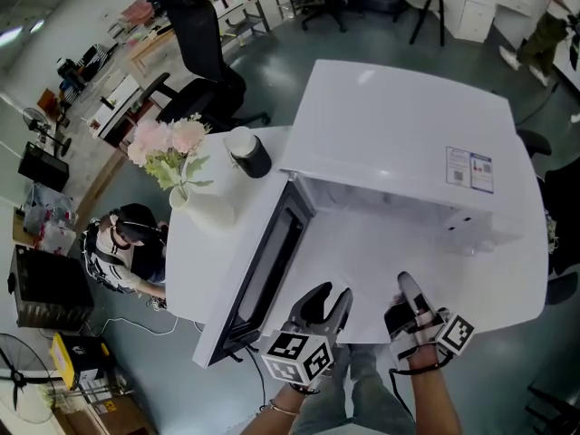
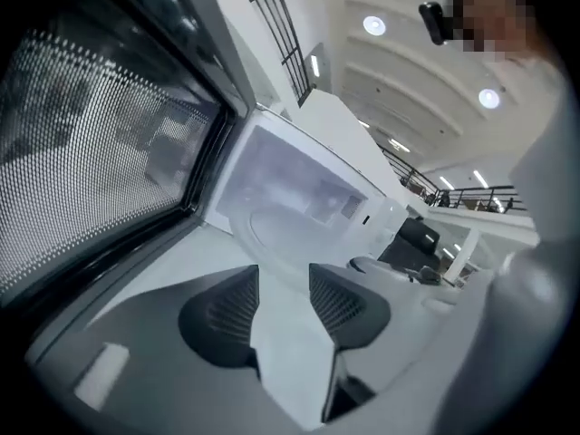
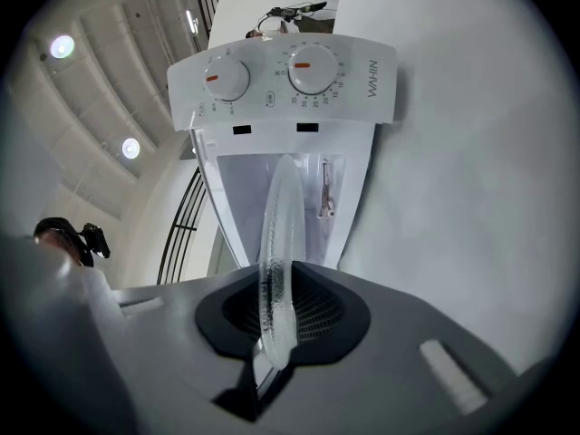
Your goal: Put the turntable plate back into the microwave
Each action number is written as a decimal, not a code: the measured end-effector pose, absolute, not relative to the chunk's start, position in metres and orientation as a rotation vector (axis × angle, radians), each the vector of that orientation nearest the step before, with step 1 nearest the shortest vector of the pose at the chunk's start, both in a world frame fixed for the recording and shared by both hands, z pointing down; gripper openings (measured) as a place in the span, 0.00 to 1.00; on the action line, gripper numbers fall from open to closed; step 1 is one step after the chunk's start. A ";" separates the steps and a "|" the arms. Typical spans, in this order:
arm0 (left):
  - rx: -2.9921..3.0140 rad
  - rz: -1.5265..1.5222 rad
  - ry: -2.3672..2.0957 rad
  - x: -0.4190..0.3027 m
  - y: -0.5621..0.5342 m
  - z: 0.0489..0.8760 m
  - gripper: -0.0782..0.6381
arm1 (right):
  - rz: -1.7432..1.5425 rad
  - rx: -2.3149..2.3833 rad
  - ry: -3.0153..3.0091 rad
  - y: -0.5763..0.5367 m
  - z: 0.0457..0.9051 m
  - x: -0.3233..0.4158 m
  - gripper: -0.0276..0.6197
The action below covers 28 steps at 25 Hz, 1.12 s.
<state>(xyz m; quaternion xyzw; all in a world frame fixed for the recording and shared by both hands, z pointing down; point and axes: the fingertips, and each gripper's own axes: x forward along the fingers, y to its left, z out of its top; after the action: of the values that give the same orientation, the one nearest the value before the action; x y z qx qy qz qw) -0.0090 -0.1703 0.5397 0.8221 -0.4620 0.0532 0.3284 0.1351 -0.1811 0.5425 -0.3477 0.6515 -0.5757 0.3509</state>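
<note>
Turntable plate [image 3: 277, 234]: in the right gripper view we find this clear glass disc seen edge-on. Its rim is clamped between the pads of the right gripper [image 3: 283, 320], whose fingers stand narrow upon it. The plate reaches forward into the open mouth of the microwave [image 3: 349, 234], beside the control panel [image 3: 362, 84] with its two dials [image 3: 313, 69]. Whether the plate touches the cavity floor we cannot tell.

In the left gripper view we record the left gripper [image 2: 283, 288] with fingers spread wide and nothing between them; only bare white surface shows in the gap. The door [image 2: 100, 143], with its perforated window, stands open at the left, and the cavity lies beyond the fingertips.

In the head view the microwave stands on a white tabletop [image 1: 195, 270], its door open toward the tabletop's left edge. Both grippers sit side by side at the front of the cavity, the left one just beside the door. A white vase [image 1: 201, 208] of pink flowers and a dark cylinder [image 1: 252, 157] with a white lid stand near the tabletop's far left corner, beside the microwave. The plate we cannot make out here.
</note>
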 end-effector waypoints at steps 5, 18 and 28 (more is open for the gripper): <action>2.194 0.230 -1.299 -0.014 -0.168 0.533 0.26 | -1.477 -0.892 1.672 -0.187 0.540 0.138 0.10; 2.167 0.292 -1.412 -0.033 -0.164 0.531 0.10 | -1.452 -0.887 1.647 -0.192 0.534 0.133 0.10; 2.183 0.305 -1.384 -0.031 -0.163 0.533 0.11 | -1.448 -0.910 1.622 -0.195 0.539 0.131 0.10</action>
<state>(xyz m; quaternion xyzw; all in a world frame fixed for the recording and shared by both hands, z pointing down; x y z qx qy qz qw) -0.0314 -0.1627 0.5332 0.8084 -0.5126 0.1131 0.2663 0.1314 -0.1953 0.5386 -0.3566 0.6360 -0.5678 0.3821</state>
